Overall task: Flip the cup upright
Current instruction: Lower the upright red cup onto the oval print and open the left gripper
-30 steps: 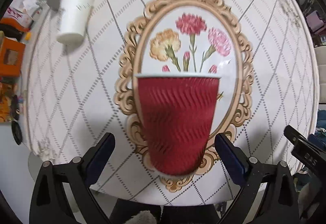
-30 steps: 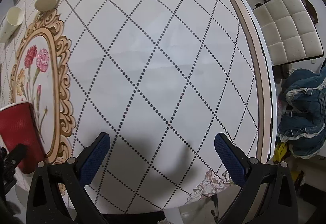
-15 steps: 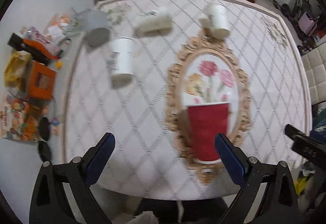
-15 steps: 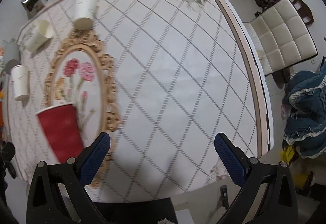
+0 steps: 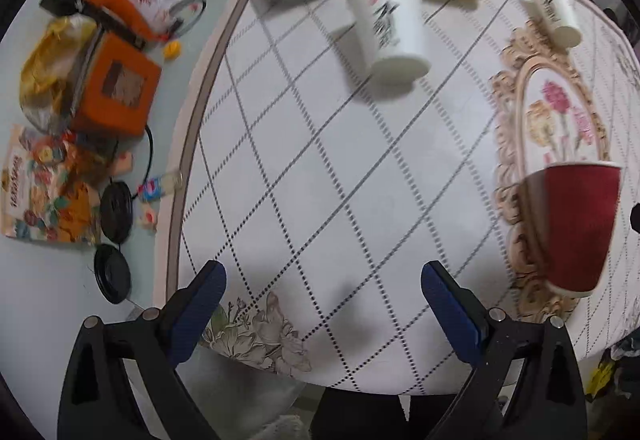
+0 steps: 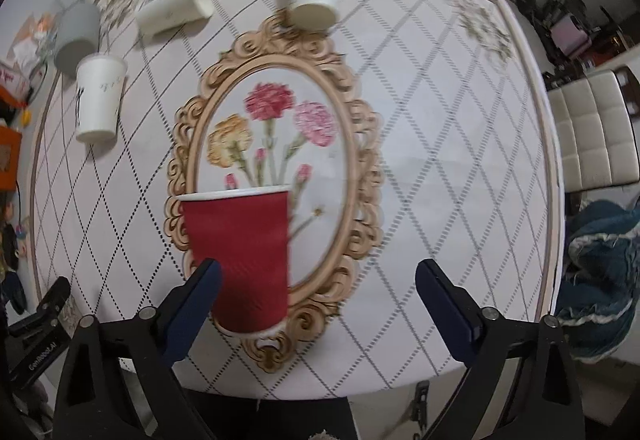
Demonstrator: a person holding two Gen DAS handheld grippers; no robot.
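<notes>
Both grippers' fingers [image 5: 208, 292] [image 6: 202, 288] spread wide, holding nothing.

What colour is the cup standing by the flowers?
Red, with a thin white rim; the cup shows best in the right wrist view.

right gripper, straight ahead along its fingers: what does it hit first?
Likely bare tablecloth: the right gripper is open and the red cup stands just left of its line, by the left finger. Depth is unclear.

Patterned table [image 6: 440, 128]: red cup [image 6: 244, 260] upright, three white cups, grey cup.
</notes>
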